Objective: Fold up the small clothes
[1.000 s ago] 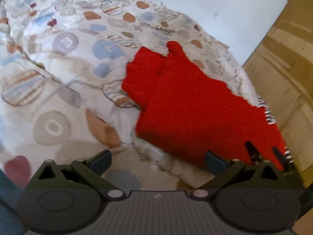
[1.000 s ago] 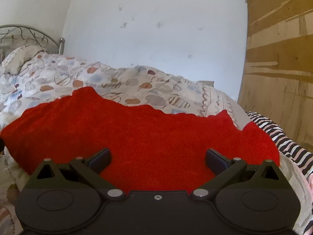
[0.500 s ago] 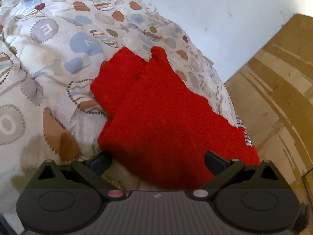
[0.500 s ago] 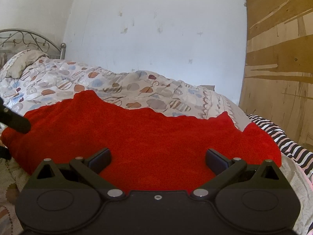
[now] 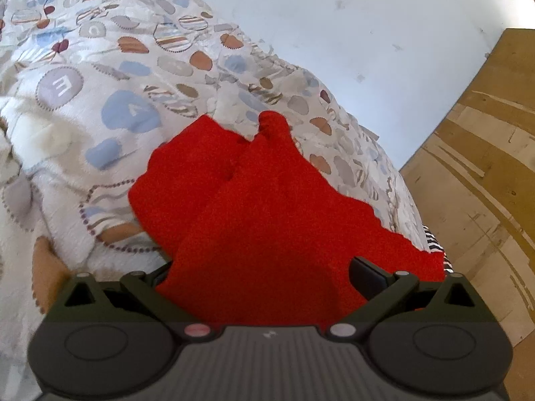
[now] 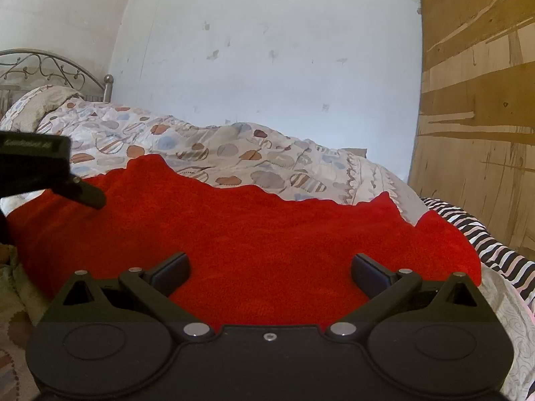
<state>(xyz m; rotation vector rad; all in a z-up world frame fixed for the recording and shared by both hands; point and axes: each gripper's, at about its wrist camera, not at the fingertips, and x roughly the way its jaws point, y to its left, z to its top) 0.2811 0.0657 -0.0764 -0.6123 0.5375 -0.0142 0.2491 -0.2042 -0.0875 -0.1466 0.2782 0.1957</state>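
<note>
A red fleece garment (image 5: pixel 254 207) lies spread on the patterned bedspread (image 5: pixel 110 107); it also shows in the right wrist view (image 6: pixel 254 230). My left gripper (image 5: pixel 264 274) is open, its jaws wide apart over the garment's near edge; the cloth hides the tip of its left finger. My right gripper (image 6: pixel 271 270) is open and low over the garment's near edge. The left gripper also shows in the right wrist view (image 6: pixel 50 173), at the garment's left end.
A white wall (image 6: pixel 267 67) stands behind the bed. A wooden panel (image 6: pixel 478 100) stands at the right. A black-and-white striped cloth (image 6: pixel 468 227) lies beside the garment's right end. A metal headboard (image 6: pixel 50 70) and a pillow are at the far left.
My left gripper has moved forward and right onto the garment's near edge, and has come into the right wrist view at the left. My right gripper has hardly moved.
</note>
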